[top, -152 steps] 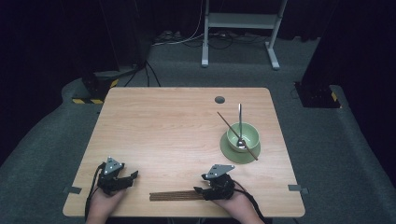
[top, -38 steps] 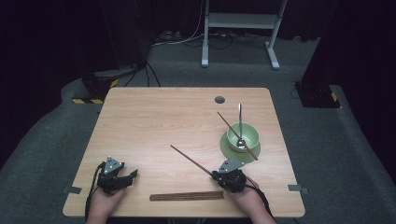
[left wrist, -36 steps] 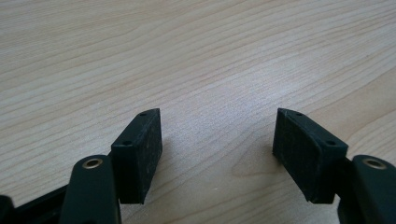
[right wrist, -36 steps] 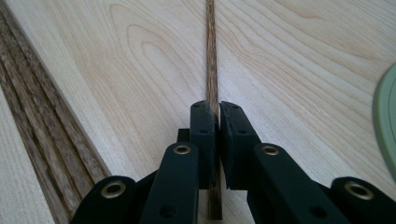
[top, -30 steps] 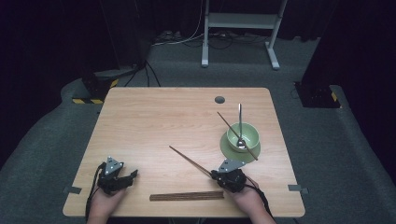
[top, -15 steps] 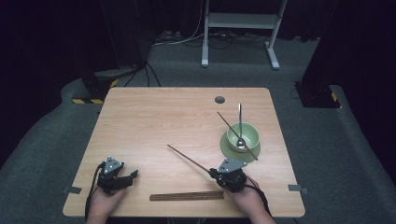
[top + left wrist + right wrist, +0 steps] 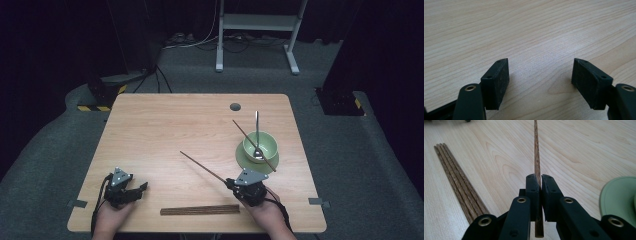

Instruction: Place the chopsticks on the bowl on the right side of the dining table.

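Note:
My right gripper (image 7: 231, 183) (image 7: 537, 185) is shut on one dark wooden chopstick (image 7: 204, 168) (image 7: 536, 150), which sticks out up and to the left over the table. Three more chopsticks (image 7: 200, 210) (image 7: 459, 183) lie side by side near the front edge, left of that gripper. A green bowl (image 7: 260, 146) on a green saucer (image 7: 243, 161) (image 7: 619, 197) holds a metal spoon (image 7: 257, 132) and another chopstick (image 7: 248, 139). My left gripper (image 7: 141, 189) (image 7: 540, 82) rests at the front left, open over bare wood.
The wooden table (image 7: 165, 130) has a round cable hole (image 7: 235, 106) near its far edge. Beyond it stand a white metal frame (image 7: 257, 30) and cables on the grey floor. Grey tape tabs (image 7: 316, 202) mark the table's front corners.
The right gripper, which lay at the chopstick pile five seconds ago, now holds one chopstick lifted off it. Over the last second the chopstick's far tip drifted slightly left. The left gripper stayed put.

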`<move>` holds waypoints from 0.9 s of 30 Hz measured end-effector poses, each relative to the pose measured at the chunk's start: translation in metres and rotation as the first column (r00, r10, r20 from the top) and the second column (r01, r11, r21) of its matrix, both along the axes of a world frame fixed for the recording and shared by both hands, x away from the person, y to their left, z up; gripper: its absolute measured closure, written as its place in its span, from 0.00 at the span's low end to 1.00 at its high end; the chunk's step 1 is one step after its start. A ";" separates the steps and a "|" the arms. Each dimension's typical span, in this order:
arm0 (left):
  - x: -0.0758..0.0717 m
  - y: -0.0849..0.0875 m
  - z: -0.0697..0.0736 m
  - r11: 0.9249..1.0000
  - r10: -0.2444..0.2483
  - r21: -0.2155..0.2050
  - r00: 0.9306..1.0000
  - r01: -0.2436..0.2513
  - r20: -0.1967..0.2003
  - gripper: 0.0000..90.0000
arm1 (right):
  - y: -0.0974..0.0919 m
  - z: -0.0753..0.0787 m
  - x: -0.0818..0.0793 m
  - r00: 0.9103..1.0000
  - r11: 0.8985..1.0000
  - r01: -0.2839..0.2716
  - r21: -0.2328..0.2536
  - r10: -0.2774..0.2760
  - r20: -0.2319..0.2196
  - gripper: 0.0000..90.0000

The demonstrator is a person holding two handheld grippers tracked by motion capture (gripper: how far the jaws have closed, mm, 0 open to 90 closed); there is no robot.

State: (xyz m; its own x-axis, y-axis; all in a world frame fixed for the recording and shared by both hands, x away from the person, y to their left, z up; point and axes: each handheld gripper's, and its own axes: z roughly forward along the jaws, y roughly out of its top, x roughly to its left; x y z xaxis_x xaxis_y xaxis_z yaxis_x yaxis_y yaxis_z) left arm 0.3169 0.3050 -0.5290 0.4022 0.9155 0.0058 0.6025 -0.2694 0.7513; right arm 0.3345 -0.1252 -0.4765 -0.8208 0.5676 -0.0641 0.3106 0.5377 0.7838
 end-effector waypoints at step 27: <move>0.000 0.000 0.000 1.000 -0.002 -0.002 1.000 0.002 -0.001 0.34 | -0.025 0.013 0.006 0.997 0.996 0.070 0.063 -0.071 0.007 0.94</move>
